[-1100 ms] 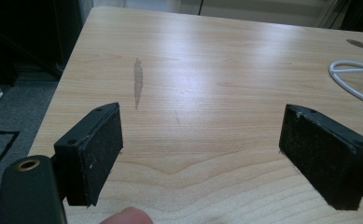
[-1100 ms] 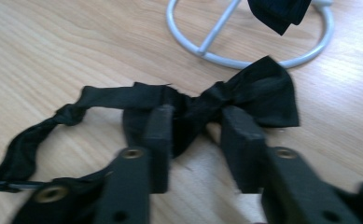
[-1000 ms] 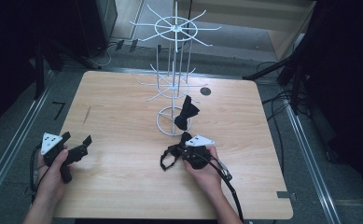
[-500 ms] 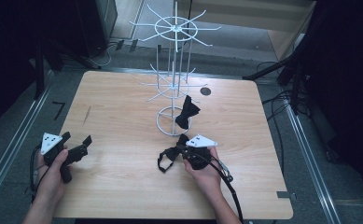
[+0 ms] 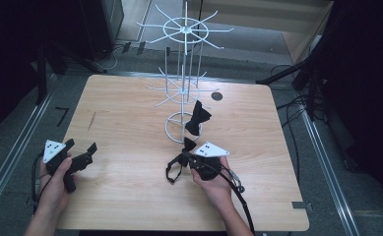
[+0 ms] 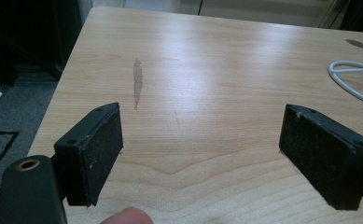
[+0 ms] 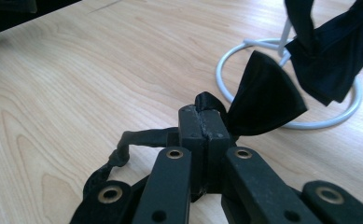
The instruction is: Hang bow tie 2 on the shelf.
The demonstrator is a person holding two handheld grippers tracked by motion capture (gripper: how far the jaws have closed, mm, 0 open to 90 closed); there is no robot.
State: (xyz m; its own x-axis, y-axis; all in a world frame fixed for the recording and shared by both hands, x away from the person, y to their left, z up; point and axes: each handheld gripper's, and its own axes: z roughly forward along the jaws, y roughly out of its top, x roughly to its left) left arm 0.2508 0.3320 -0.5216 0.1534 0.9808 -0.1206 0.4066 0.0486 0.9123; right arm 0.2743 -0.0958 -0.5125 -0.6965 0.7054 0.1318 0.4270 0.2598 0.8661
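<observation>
The right fingers (image 7: 206, 122) are clamping a bow tie (image 7: 263, 100) by its knot, low over the bench (image 5: 130, 118) at six o'clock of the rack (image 5: 184, 83). The grip is looking thin; its strap (image 5: 172, 172) is dangling and could be snagging. The left fingers (image 6: 95, 149) are standing spread, idle.

right tongs (image 7: 206, 122) closed fully on bow tie (image 7: 263, 100), nudged twd table edge

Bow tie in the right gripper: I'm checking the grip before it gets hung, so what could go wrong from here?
The right gripper pinches the bow tie only near its knot, so it may slip out. Its strap trails on the table and could snag the white rack.
</observation>
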